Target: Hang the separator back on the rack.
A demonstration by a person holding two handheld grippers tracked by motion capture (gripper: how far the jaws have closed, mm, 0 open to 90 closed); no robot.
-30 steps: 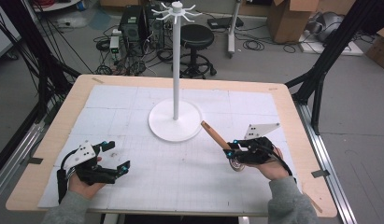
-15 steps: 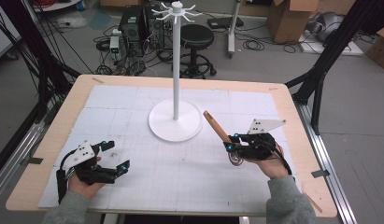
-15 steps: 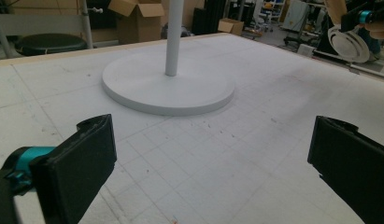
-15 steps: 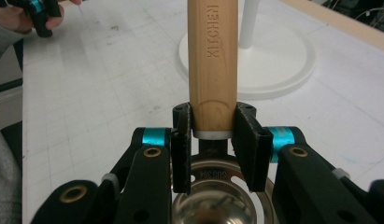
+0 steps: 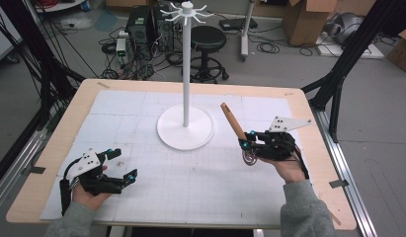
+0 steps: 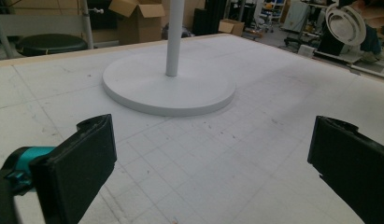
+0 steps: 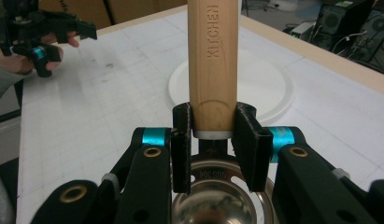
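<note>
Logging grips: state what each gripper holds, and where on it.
Right gripper clamps a wooden-handled metal utensil at the handle's lower end, by the metal. Left gripper is open, holding nothing.

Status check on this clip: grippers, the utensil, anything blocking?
Right gripper shut on wooden handle, metal head below jaws. Left gripper open, empty, low over table. White stand ahead, path clear.

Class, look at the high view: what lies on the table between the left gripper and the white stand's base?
Nothing: between the left gripper and the stand's base is bare gridded mat.
</note>
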